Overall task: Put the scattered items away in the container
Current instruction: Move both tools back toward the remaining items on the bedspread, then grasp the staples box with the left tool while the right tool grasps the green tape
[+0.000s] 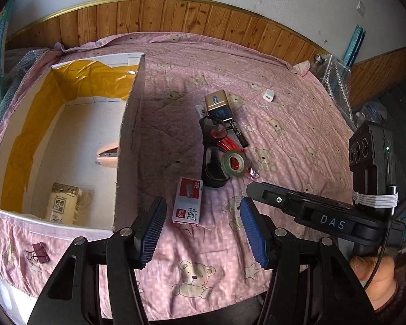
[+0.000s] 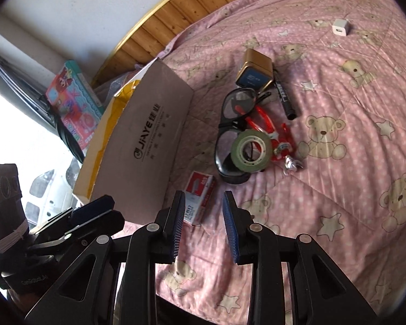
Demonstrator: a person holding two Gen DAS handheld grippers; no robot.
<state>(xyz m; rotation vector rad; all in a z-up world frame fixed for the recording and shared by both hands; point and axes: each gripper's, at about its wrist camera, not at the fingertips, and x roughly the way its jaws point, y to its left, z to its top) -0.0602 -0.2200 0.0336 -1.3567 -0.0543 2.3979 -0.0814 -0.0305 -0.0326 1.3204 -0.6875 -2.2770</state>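
Note:
The open cardboard box point(image 1: 129, 149) stands at the left on the pink bear quilt; a tissue pack point(image 1: 63, 205) and a pink stapler point(image 1: 108, 155) lie inside. My left gripper point(image 1: 203, 230) is open and empty, just short of a red-and-white staples box point(image 1: 188, 201). My right gripper point(image 2: 204, 224) is open too, with the same staples box point(image 2: 200, 197) just beyond its left finger. Further out lie black glasses point(image 2: 235, 108), a green tape roll point(image 2: 251, 147), red scissors point(image 2: 268, 127), a black marker point(image 2: 284, 97) and a gold box point(image 2: 254, 70).
A white charger point(image 1: 268, 95) sits alone at the far right of the quilt. A purple binder clip point(image 1: 37, 253) lies in front of the box. A small foil wrapper point(image 2: 292, 163) rests by the scissors. Wood panelling point(image 1: 176, 16) backs the bed.

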